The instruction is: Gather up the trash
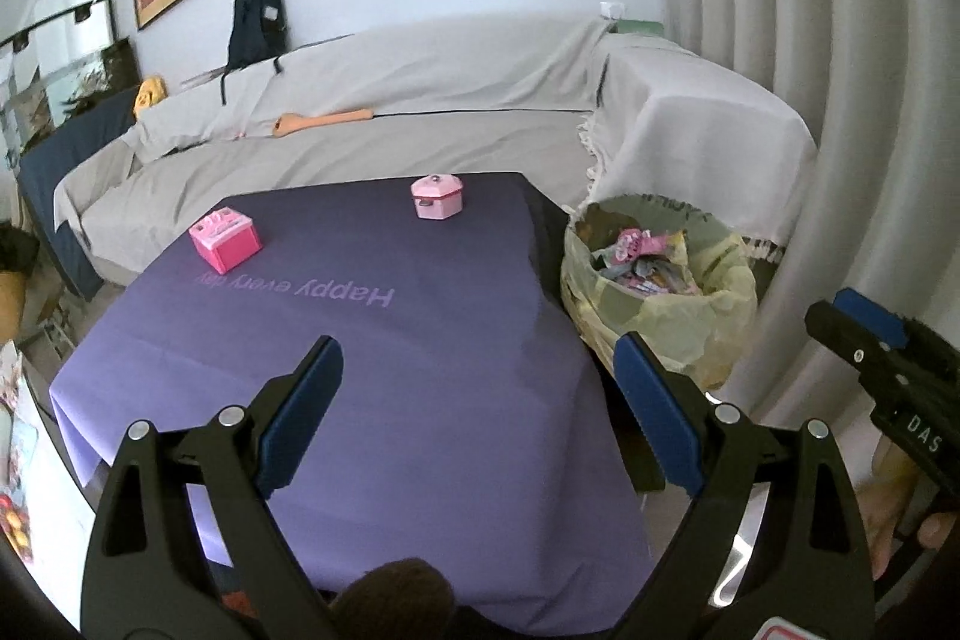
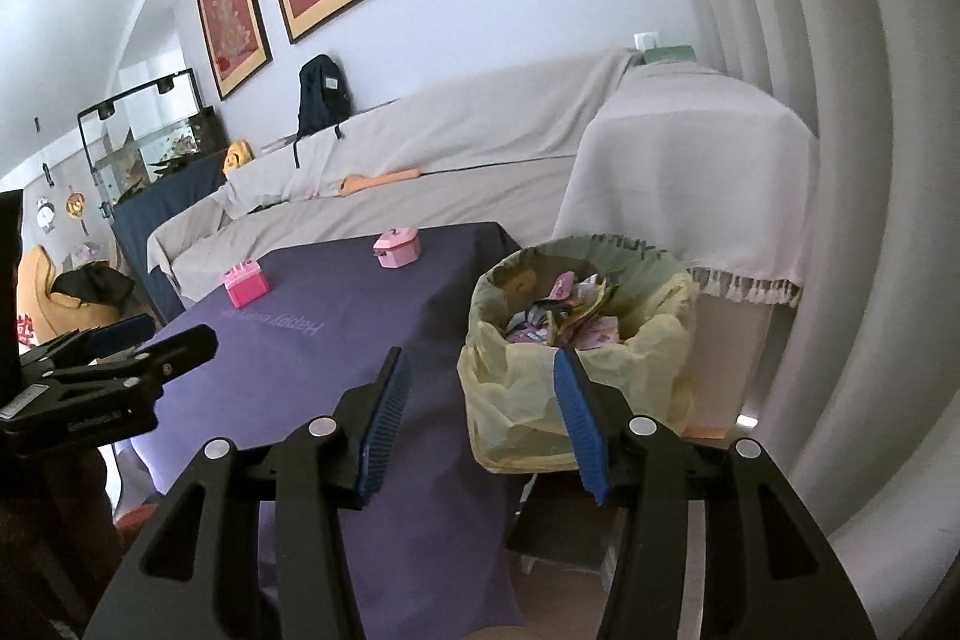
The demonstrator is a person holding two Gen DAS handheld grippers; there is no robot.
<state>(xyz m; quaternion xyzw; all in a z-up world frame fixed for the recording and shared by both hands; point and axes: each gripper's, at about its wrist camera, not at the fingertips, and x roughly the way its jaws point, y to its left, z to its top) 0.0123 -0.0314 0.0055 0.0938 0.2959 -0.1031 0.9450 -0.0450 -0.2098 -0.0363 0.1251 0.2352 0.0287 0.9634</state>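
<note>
While you are holding both grippers, left (image 1: 474, 370) and right (image 2: 480, 388), released and empty, the wrappers (image 2: 564, 316) are sitting in the bin (image 2: 528, 388) right of the table (image 1: 372, 358). They are probably light and crinkly, so pinch an edge.

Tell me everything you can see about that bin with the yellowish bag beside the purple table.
The bin stands upright on the floor at the table's corner, in front of the covered sofa's arm. A thin, crinkled, pale yellow plastic bag lines it and folds out over the rim, so the bin's own wall is hidden. Faint printed lettering shows on the bag's far inner side. Inside lies a heap of small colourful wrappers, many of them pink, reaching near the top. The bag's side seems to touch the hanging purple tablecloth. No claw touches it.
</note>
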